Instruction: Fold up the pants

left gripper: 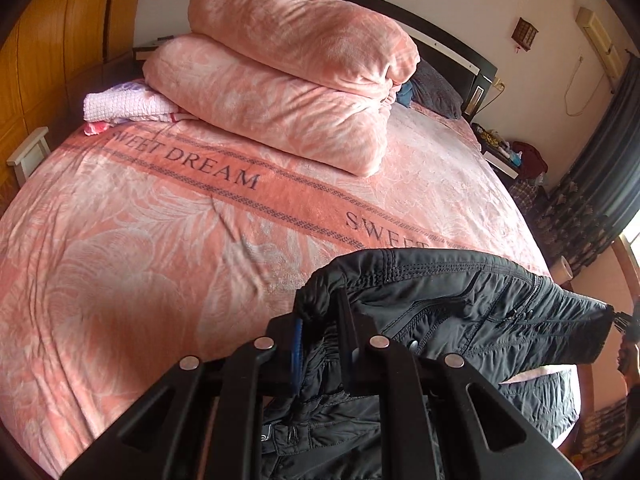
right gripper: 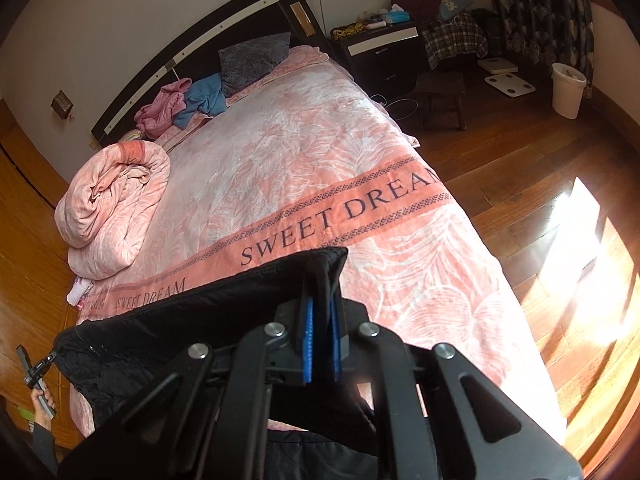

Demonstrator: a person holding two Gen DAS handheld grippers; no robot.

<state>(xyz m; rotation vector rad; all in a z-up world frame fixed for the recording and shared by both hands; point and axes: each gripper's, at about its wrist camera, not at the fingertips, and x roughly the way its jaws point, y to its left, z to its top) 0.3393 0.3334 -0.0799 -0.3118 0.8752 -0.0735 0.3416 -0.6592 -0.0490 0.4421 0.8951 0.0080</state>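
Note:
Black quilted pants (left gripper: pixel 460 304) hang stretched between my two grippers above the near end of the pink bed (left gripper: pixel 160 240). My left gripper (left gripper: pixel 324 300) is shut on one corner of the waistband; the fabric bunches between its fingers. My right gripper (right gripper: pixel 322 276) is shut on the other corner of the pants (right gripper: pixel 192 320), which stretch away to the left toward the other gripper (right gripper: pixel 52 354). The lower part of the pants drops below both views.
A folded pink duvet (left gripper: pixel 280 80) lies at the head of the bed, with a white towel (left gripper: pixel 124 104) beside it. Pink and blue clothes (right gripper: pixel 188 100) and a grey pillow (right gripper: pixel 252 56) lie by the headboard. A nightstand (right gripper: pixel 380 48), stool (right gripper: pixel 440 96) and bin (right gripper: pixel 568 88) stand on the wood floor.

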